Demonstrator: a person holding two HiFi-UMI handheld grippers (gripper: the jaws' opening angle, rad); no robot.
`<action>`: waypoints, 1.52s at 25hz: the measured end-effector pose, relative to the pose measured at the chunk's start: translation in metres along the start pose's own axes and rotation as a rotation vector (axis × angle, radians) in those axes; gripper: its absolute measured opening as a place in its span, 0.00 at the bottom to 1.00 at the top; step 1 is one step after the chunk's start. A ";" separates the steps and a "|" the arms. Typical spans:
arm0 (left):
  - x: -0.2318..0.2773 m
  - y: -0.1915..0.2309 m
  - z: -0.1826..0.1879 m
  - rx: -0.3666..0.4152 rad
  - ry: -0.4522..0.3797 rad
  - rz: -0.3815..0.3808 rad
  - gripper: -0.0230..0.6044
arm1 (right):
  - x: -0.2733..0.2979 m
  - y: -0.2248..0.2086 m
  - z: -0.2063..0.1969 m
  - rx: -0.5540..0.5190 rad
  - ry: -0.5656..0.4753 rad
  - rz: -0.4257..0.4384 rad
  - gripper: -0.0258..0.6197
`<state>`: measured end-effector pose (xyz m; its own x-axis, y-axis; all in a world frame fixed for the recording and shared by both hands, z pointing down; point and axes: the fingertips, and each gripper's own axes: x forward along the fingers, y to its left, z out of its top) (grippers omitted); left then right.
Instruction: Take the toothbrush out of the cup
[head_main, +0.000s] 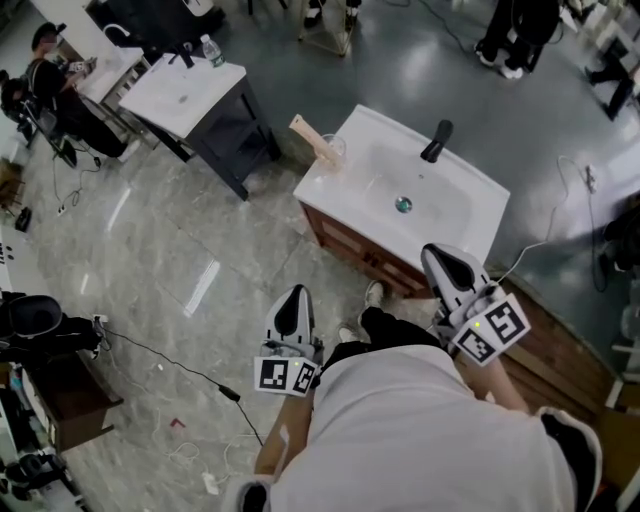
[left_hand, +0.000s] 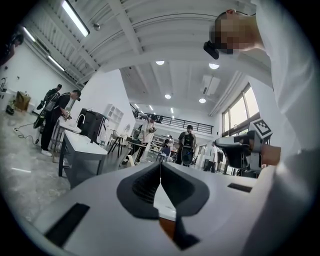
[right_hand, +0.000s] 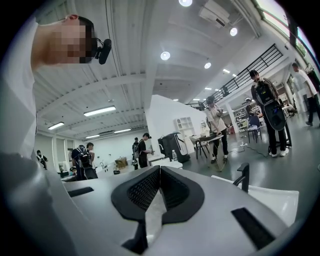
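A clear cup (head_main: 334, 150) stands on the left corner of a white washbasin (head_main: 470, 190) on a wooden cabinet. A pale toothbrush (head_main: 308, 133) leans out of the cup, up and to the left. My left gripper (head_main: 293, 300) is held low, in front of the cabinet and well short of the cup; its jaws are shut and empty (left_hand: 160, 167). My right gripper (head_main: 440, 258) hovers by the basin's near edge, jaws together with nothing in them (right_hand: 160, 170). Past the right jaws the black tap (right_hand: 243, 177) shows. The cup is in neither gripper view.
The black tap (head_main: 436, 141) sits at the basin's far rim. A second white-topped dark table (head_main: 190, 95) stands further back on the left. Cables (head_main: 190, 370) trail over the grey floor, with dark equipment (head_main: 35, 320) at the left edge. Several people stand about the hall.
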<state>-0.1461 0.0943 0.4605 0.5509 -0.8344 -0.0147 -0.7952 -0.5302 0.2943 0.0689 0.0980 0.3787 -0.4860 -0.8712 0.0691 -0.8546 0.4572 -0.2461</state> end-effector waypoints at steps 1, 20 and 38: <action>0.002 0.001 -0.001 -0.003 0.004 0.002 0.05 | 0.003 -0.002 -0.001 0.002 0.003 0.002 0.09; 0.088 0.053 -0.014 -0.058 0.050 0.075 0.05 | 0.097 -0.092 0.002 0.043 0.027 0.005 0.09; 0.197 0.069 0.005 -0.009 0.098 0.073 0.05 | 0.156 -0.168 0.008 0.141 0.008 0.022 0.09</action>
<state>-0.0940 -0.1072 0.4733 0.5140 -0.8518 0.1010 -0.8322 -0.4667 0.2994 0.1376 -0.1160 0.4232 -0.5065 -0.8594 0.0700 -0.8097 0.4462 -0.3811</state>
